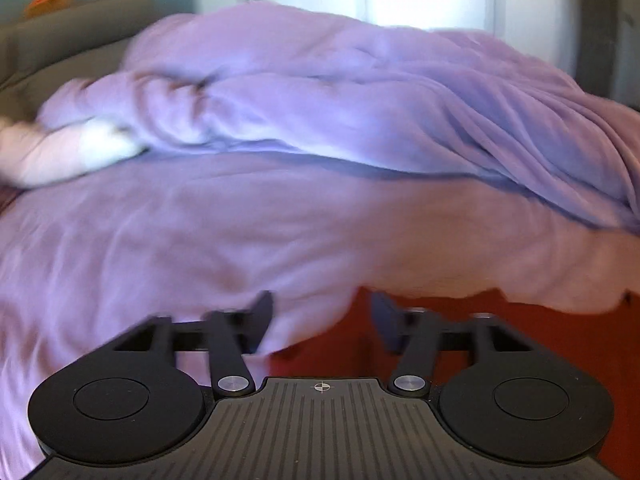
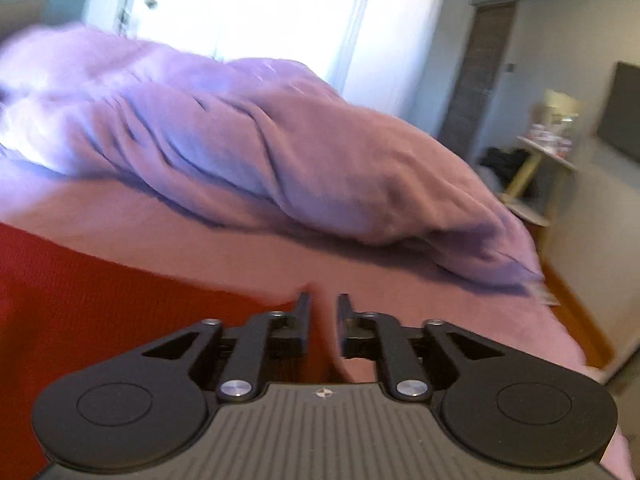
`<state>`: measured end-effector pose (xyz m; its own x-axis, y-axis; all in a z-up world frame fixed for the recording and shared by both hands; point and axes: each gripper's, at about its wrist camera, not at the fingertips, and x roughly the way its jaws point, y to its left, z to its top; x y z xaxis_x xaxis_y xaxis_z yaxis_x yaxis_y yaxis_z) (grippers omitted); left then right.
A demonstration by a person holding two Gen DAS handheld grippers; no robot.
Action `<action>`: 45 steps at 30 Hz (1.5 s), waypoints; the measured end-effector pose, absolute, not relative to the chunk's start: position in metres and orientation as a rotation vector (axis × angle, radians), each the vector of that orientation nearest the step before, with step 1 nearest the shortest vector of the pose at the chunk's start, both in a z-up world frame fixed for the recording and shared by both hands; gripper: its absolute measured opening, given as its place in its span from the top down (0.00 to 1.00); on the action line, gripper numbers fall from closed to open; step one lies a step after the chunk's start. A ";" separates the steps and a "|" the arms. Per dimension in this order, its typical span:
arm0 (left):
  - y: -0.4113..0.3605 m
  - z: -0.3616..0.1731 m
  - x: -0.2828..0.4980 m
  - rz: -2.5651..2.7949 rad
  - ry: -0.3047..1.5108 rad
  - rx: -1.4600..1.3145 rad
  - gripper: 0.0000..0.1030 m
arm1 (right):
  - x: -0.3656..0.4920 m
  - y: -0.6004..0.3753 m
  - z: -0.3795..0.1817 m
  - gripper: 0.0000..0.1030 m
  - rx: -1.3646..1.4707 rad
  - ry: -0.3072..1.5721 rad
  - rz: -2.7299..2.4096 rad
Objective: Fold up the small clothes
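A red knitted garment [image 1: 500,332] lies flat on the pink bed sheet [image 1: 200,220]; in the right wrist view it [image 2: 100,288] fills the lower left. My left gripper [image 1: 322,320] is open, low over the garment's left edge where it meets the sheet. My right gripper [image 2: 324,312] is open with a narrow gap between the fingers, low over the garment's right edge. Nothing shows between either pair of fingers. Both views are blurred.
A rumpled lilac duvet [image 1: 360,112] is heaped across the far half of the bed, also in the right wrist view [image 2: 240,152]. A pale pillow [image 1: 60,152] lies at the left. A small side table [image 2: 548,160] and wooden floor are to the right of the bed.
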<state>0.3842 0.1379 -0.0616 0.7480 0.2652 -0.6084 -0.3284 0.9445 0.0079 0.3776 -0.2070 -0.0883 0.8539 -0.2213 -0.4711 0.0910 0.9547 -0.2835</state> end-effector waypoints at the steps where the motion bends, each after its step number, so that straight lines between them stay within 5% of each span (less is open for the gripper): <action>1: 0.140 -0.060 0.372 0.315 0.611 -0.134 0.40 | 0.374 -0.206 -0.091 0.72 -0.268 0.527 -0.206; 3: 0.133 -0.055 0.353 0.265 0.563 -0.179 0.39 | 0.360 -0.207 -0.092 0.72 -0.216 0.516 -0.170; 5: 0.117 -0.053 0.348 0.140 0.569 -0.251 0.26 | 0.346 -0.196 -0.092 0.69 -0.167 0.490 -0.098; 15: 0.090 -0.110 0.376 0.202 0.644 -0.100 0.24 | 0.317 -0.073 -0.139 0.62 -0.393 0.438 0.307; 27: 0.106 -0.109 0.368 0.185 0.658 -0.063 0.22 | 0.334 -0.189 -0.135 0.37 -0.363 0.464 0.073; 33: 0.141 -0.107 0.331 0.280 0.713 -0.147 0.07 | 0.302 -0.222 -0.126 0.28 -0.380 0.482 0.007; 40: 0.180 -0.098 0.266 0.300 0.775 -0.287 0.07 | 0.246 -0.249 -0.115 0.28 -0.300 0.569 -0.089; 45: 0.192 -0.082 0.238 0.234 0.812 -0.388 0.18 | 0.211 -0.255 -0.108 0.29 -0.097 0.679 0.080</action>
